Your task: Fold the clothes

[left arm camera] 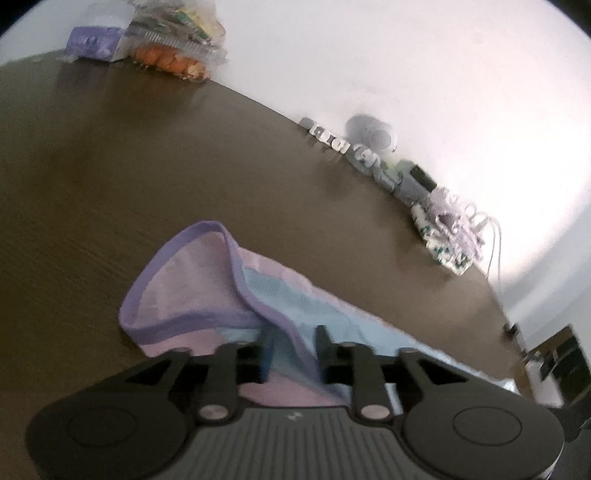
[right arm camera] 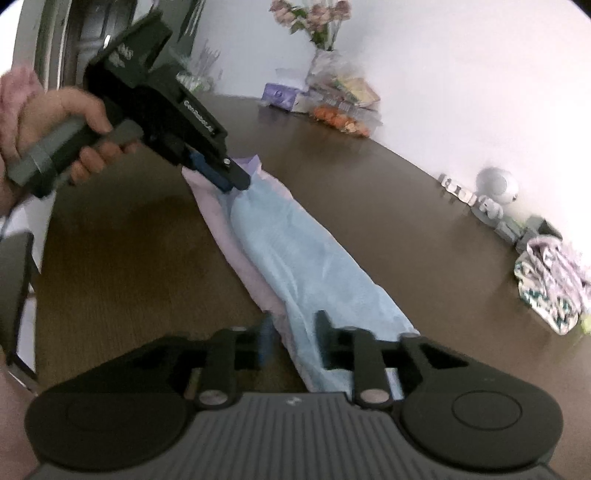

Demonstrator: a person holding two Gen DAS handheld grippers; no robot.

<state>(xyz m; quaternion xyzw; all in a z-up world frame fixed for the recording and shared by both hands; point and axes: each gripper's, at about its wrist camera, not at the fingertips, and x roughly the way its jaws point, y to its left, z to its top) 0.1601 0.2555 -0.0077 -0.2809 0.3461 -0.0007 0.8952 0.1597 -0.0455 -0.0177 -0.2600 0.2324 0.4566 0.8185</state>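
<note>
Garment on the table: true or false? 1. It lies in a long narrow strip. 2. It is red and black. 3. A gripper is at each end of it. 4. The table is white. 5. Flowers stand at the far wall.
1. True: the garment stretches as a long strip across the table.
2. False: it is pale blue and pink with a purple trim.
3. True: the left gripper is at the far end, the right gripper at the near end.
4. False: the table is dark brown wood.
5. True: flowers stand by the white wall.
</note>
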